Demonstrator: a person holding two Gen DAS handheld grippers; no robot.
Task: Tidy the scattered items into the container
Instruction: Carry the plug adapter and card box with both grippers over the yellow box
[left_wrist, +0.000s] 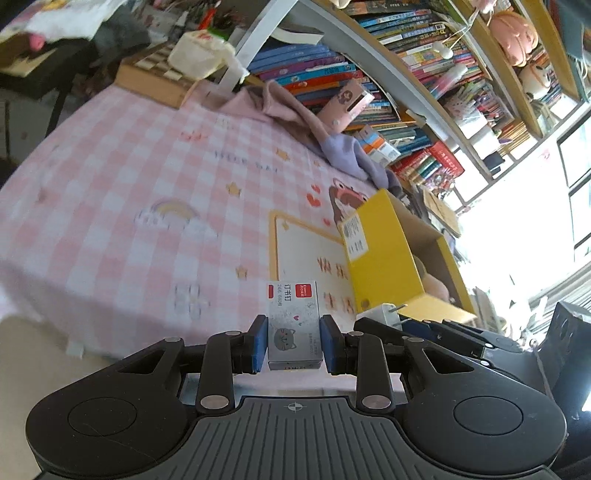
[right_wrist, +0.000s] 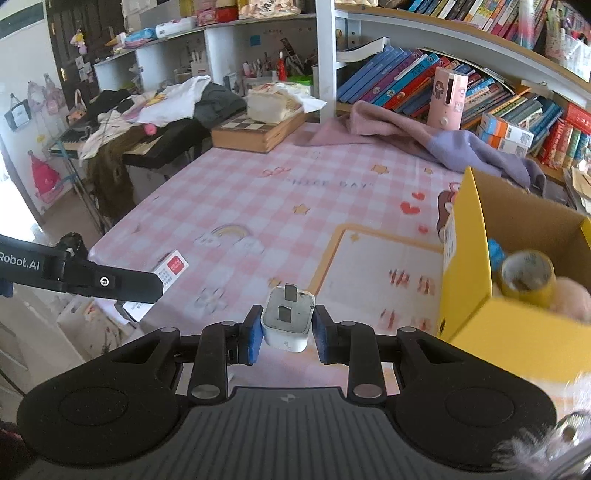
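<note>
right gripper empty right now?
No: in the right wrist view the right gripper is shut on a white plug adapter, prongs pointing away from the camera.

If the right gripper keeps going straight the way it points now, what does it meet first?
Probably the checked pink tablecloth: the right gripper, shut on the white charger plug, points over bare cloth. The yellow box sits off to the right of that line, though depth is uncertain.

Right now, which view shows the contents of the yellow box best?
The right wrist view: it looks into the yellow box, showing a tape roll. The left wrist view shows mostly its outer wall.
</note>
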